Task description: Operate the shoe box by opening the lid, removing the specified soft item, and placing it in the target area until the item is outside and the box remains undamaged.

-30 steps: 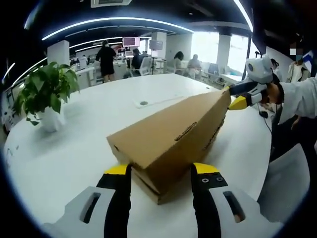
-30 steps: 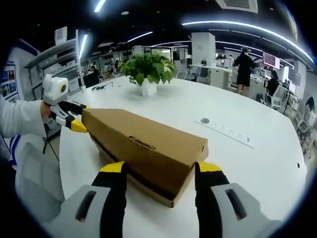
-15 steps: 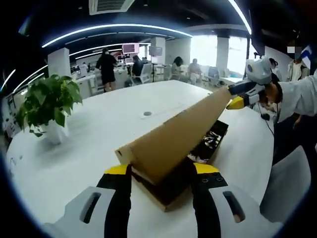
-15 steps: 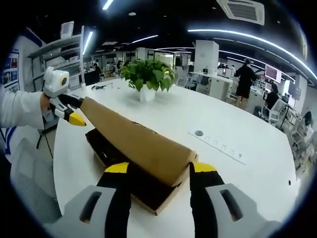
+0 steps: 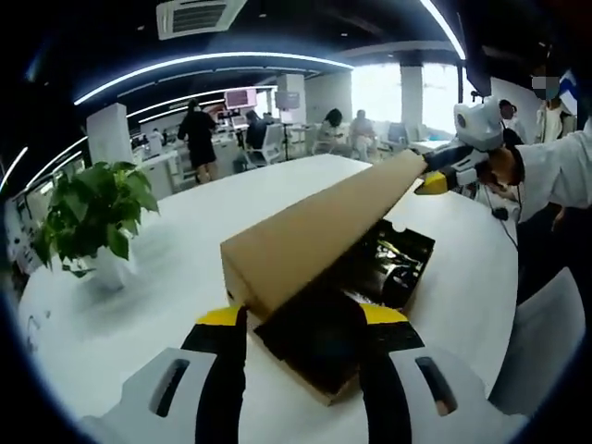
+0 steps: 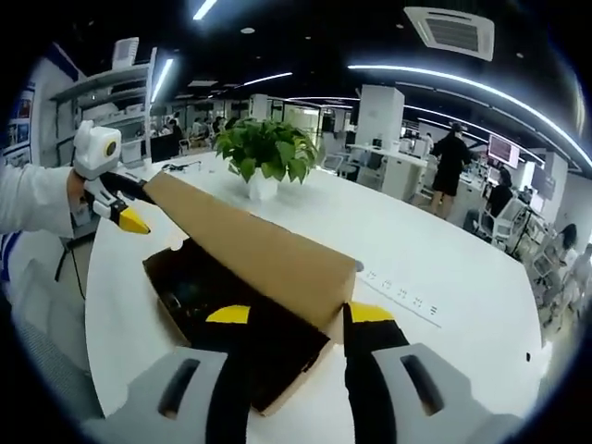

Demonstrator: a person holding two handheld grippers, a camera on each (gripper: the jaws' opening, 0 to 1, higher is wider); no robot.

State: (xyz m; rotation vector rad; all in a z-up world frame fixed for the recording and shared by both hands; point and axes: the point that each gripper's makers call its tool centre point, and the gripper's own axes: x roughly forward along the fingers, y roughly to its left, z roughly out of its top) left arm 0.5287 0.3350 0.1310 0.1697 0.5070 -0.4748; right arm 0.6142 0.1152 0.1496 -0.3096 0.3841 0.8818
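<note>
Each view looks close along its own jaws from opposite ends of the box (image 5: 324, 305) (image 6: 231, 305); both share it and the plant (image 5: 92, 217) (image 6: 264, 153).

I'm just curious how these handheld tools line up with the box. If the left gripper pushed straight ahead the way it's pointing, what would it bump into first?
Most likely the near end of the raised cardboard lid, which sits right between and ahead of the left gripper jaws, with the dark open shoe box just below it. Depth is hard to judge here.

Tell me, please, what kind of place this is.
Probably an open-plan office: a large white table with a potted plant, rows of desks where people work, and strip lights overhead.
</note>
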